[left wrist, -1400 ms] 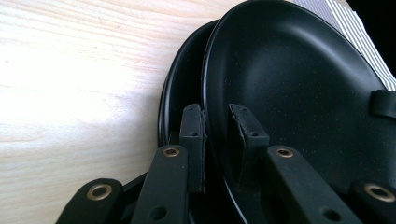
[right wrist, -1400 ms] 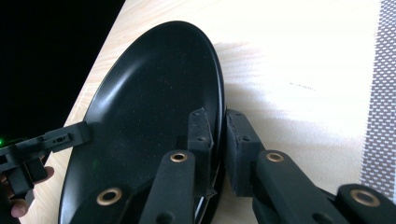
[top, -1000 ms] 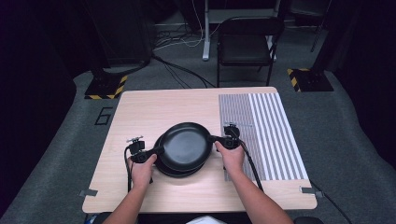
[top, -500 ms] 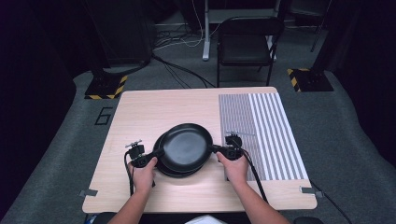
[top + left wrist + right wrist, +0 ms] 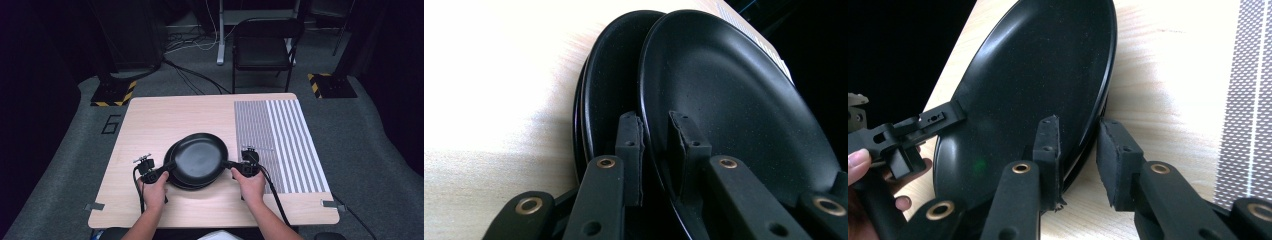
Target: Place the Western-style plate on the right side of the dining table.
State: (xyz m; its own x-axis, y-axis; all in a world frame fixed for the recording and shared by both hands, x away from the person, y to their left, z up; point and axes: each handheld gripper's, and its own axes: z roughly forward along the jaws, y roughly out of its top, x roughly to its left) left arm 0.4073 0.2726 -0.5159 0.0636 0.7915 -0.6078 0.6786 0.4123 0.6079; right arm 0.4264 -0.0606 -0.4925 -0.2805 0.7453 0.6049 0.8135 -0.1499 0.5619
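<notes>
Centrally, near the wooden table's front edge, black plates lay stacked; a chair stood beyond. Left gripper and right gripper each clamped the top plate's rim from opposite sides.

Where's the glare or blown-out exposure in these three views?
Left gripper view: table washed out to white upper left, wood grain lost; top plate stays dark. Right gripper view: soft sheen streak on the top plate, tabletop bright beside it. High view: evenly lit table, surroundings very dark, picture soft.
</notes>
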